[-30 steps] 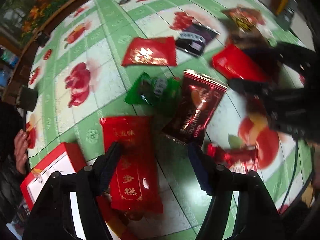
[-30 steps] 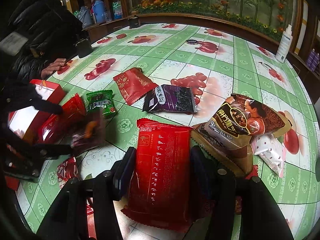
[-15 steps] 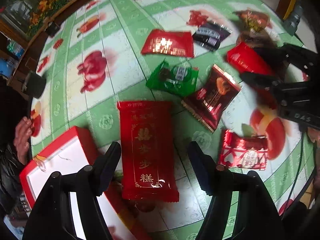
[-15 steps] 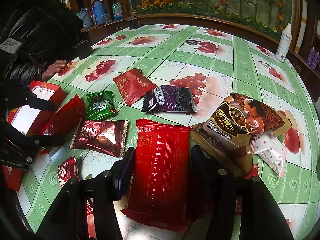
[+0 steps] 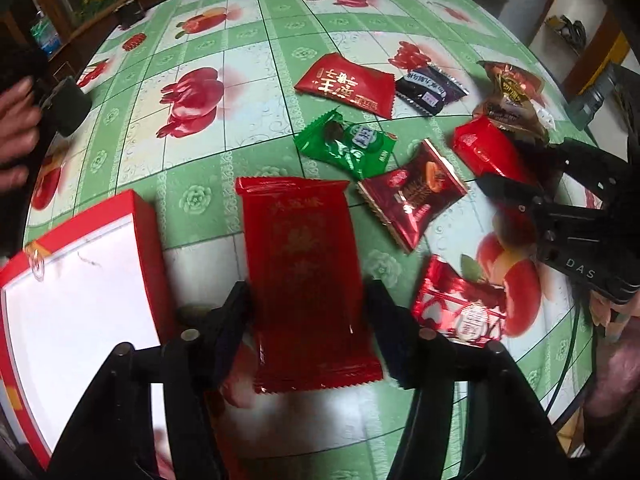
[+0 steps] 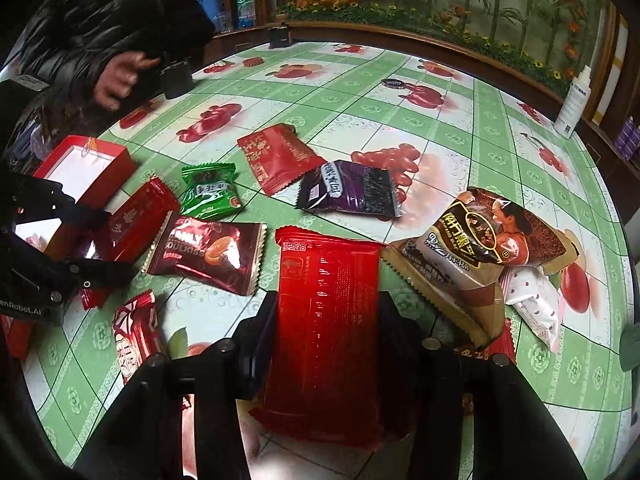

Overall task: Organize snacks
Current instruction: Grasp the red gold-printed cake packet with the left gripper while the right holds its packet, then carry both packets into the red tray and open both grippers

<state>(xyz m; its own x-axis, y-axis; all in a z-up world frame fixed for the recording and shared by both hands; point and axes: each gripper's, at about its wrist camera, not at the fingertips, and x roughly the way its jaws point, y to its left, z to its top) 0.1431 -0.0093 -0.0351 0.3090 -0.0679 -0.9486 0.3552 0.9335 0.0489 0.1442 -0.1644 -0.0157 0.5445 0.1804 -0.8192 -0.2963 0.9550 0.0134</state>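
My left gripper (image 5: 306, 320) is shut on a long red snack packet with gold lettering (image 5: 308, 272), held beside the open red box (image 5: 76, 280). My right gripper (image 6: 326, 328) is shut on a plain red packet (image 6: 328, 320). On the green patterned table (image 6: 480, 128) lie a dark red Soulkiss packet (image 6: 208, 252), a green candy packet (image 6: 208, 196), a red packet (image 6: 276, 156), a purple packet (image 6: 348, 188), a small red-white packet (image 6: 134, 332) and brown bags (image 6: 480, 240). The box (image 6: 86, 164) and the left gripper (image 6: 60, 248) also show in the right wrist view.
A white-and-red dotted packet (image 6: 536, 304) lies by the brown bags. A white spray bottle (image 6: 574, 104) stands at the table's far right edge. A person in a black jacket (image 6: 116, 28) sits at the far left, one hand (image 6: 120, 76) on a black object.
My left gripper let the dark red Soulkiss packet drop on the table, then closed on the long red packet. The right gripper kept its red packet and stayed put.
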